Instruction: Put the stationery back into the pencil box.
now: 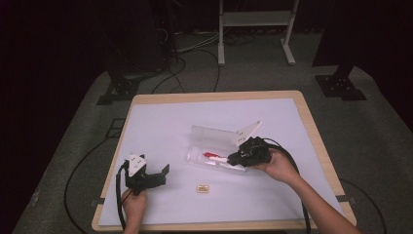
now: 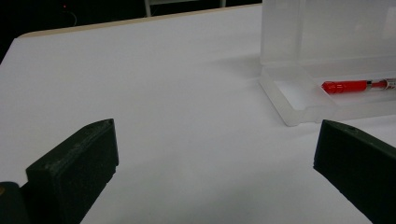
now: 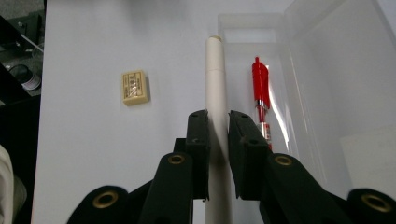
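Wooden-edged counter (image 1: 311, 122) with white sheet (image 1: 165, 126) on top. Clear plastic case (image 1: 214, 139) near centre, lid open and tilted up at the far side; red pen (image 1: 211, 155) inside. Right gripper (image 1: 233, 158) at the case's right end, jaws over the tray on a pale stick-like item, too small to tell more. Left gripper (image 1: 163, 174) near the front-left edge, jaws spread, pointing right. Small tan eraser (image 1: 203, 188) between the hands, near the front, apart from the case. Cables on the floor behind.

Left tool (image 1: 163, 172) gapes wide; right tool (image 3: 218, 122) is clamped (jaws nearly together).
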A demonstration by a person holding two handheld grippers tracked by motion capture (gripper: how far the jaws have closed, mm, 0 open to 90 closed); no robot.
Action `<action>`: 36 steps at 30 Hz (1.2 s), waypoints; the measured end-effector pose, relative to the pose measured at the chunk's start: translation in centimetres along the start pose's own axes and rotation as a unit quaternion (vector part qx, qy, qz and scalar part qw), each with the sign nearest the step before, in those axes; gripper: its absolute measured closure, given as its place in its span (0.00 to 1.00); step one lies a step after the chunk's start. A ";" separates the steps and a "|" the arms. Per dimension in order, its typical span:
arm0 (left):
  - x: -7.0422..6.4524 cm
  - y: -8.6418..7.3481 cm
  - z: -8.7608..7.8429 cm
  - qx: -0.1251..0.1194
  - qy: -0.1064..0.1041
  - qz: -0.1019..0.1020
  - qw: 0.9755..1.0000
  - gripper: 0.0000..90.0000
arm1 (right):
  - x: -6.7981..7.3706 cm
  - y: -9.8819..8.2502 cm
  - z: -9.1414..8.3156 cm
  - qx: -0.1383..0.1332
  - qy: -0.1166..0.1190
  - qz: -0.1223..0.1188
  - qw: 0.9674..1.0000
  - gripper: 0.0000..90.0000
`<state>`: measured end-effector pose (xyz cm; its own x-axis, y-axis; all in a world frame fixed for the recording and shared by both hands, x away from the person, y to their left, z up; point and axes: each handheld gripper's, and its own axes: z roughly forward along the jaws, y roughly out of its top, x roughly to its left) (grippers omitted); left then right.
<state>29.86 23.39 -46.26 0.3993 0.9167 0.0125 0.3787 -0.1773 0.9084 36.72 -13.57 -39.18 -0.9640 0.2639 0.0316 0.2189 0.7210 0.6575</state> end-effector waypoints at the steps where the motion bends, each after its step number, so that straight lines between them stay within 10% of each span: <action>1: 0.0 0.0 0.0 0.000 0.000 0.000 1.000 0.00 | 0.0 0.1 0.1 -0.001 -0.002 0.002 1.000 0.87; 36: 0.1 0.0 -0.1 0.003 -0.002 0.003 1.000 0.00 | -1.2 1.6 3.1 0.013 0.005 -0.001 1.000 0.87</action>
<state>29.84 23.50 -46.21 0.4046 0.9143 0.0164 0.3806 -0.1847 0.9061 38.67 -10.73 -40.55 -0.9661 0.2552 0.0379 0.2199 0.7375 0.6386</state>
